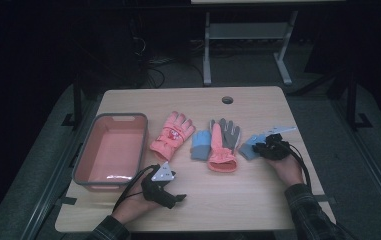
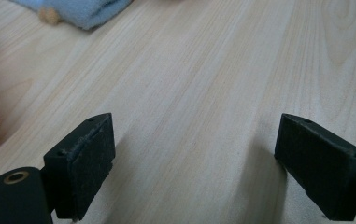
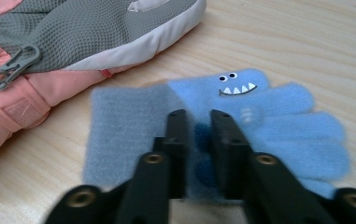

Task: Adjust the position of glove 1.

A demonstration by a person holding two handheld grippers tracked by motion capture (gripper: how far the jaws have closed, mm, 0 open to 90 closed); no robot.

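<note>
While the left gripper [image 1: 174, 199] rests w/ jaws wide open over bare bench [image 1: 238, 195], right gripper [image 3: 199, 126] has its jaws nearly closed, pinching the blue monster-face glove [image 3: 278, 121].

Left gripper [image 1: 178, 197] rests low at the near edge, held by the left hand [image 1: 135, 202], jaws spread wide with nothing between. Right gripper [image 3: 199, 121], in the right hand [image 1: 287, 167], has jaws nearly together, pinching fabric.
</note>
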